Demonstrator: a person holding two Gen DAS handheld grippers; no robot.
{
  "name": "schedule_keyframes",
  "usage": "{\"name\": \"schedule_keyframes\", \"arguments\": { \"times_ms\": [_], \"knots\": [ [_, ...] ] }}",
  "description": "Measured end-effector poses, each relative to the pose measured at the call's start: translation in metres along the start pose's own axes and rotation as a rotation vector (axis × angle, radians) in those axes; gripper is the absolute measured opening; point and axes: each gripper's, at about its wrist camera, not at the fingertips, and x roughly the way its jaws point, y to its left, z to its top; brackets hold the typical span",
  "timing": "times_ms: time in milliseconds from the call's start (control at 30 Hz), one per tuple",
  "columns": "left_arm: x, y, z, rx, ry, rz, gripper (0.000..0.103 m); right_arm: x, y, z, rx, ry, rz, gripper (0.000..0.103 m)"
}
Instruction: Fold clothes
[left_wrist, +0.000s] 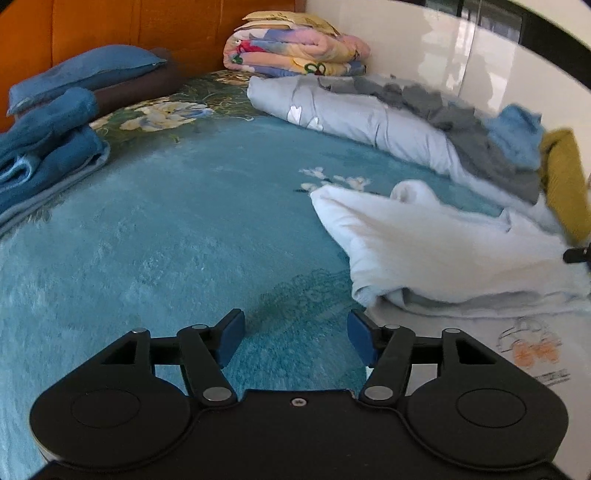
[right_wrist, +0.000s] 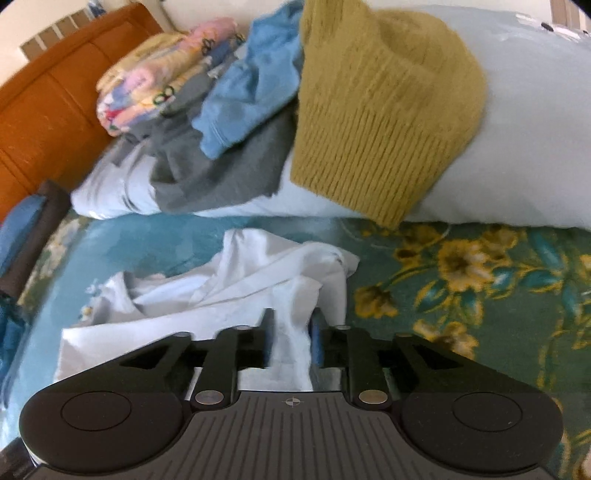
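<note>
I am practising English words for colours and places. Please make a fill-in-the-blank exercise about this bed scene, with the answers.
1. The knitted sweater that hangs over the pale duvet is mustard ____.
2. White cloth from the shirt runs between the fingers of the ____ gripper.
3. The left gripper has ____ between its fingers.
4. The headboard is ____.

Answers: yellow; right; nothing; orange
</note>
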Motion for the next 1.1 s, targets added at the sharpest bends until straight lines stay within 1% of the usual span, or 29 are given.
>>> {"name": "schedule_keyframes", "arguments": {
  "times_ms": [100,200,267,300,333,367,433,500,600,767,867,967,1033,1067,1100],
  "knots": [
    [-0.005,0.004,0.008,-0.054,-0.029,-0.036,0.061,-0.011,-0.009,-0.01,-0.005,0.011,0.001,0.021],
    [0.001,-0.001,0.021,-0.066,-0.032,-0.031,0.061,-0.011,-0.016,-0.021,0.013,0.035,0.018,0.022],
    [0.009,-0.005,0.026,-0.069,-0.033,-0.03,0.062,-0.01,-0.019,-0.025,0.036,0.041,0.053,0.023],
    [0.014,-0.007,0.028,-0.068,-0.025,-0.017,0.061,-0.009,-0.018,-0.025,0.043,0.044,0.066,0.022],
    [0.019,-0.008,0.03,-0.065,-0.014,-0.001,0.061,-0.008,-0.017,-0.025,0.038,0.045,0.06,0.015],
    [0.024,-0.009,0.03,-0.061,-0.003,0.007,0.061,-0.008,-0.016,-0.025,0.027,0.047,0.047,0.01],
    [0.029,-0.008,0.03,-0.058,0.01,0.019,0.061,-0.009,-0.014,-0.025,0.015,0.045,0.042,0.007],
    [0.034,-0.007,0.028,-0.046,0.026,0.037,0.062,-0.012,-0.015,-0.025,0.009,0.037,0.031,0.006],
    [0.041,-0.002,0.025,-0.048,0.053,0.065,0.061,-0.006,-0.017,-0.027,0.018,0.058,0.018,0.006],
    [0.041,0.002,0.024,-0.035,0.053,0.048,0.061,-0.002,-0.021,-0.029,0.044,0.059,0.021,0.006],
    [0.032,0.01,0.027,-0.078,0.052,0.03,0.061,-0.007,-0.02,-0.028,0.05,0.058,0.031,0.008],
    [0.012,0.017,0.029,-0.097,0.035,0.003,0.061,-0.028,-0.015,-0.029,0.039,0.023,0.058,0.01],
    [-0.008,0.021,0.029,-0.098,0.021,-0.027,0.061,-0.044,-0.011,-0.03,0.028,-0.005,0.077,0.01],
    [-0.02,0.022,0.027,-0.098,0.016,-0.057,0.062,-0.055,-0.009,-0.034,0.024,-0.018,0.09,0.011],
    [-0.032,0.023,0.024,-0.097,0.012,-0.089,0.064,-0.065,-0.006,-0.04,0.018,-0.025,0.105,0.015]
  ]
}}
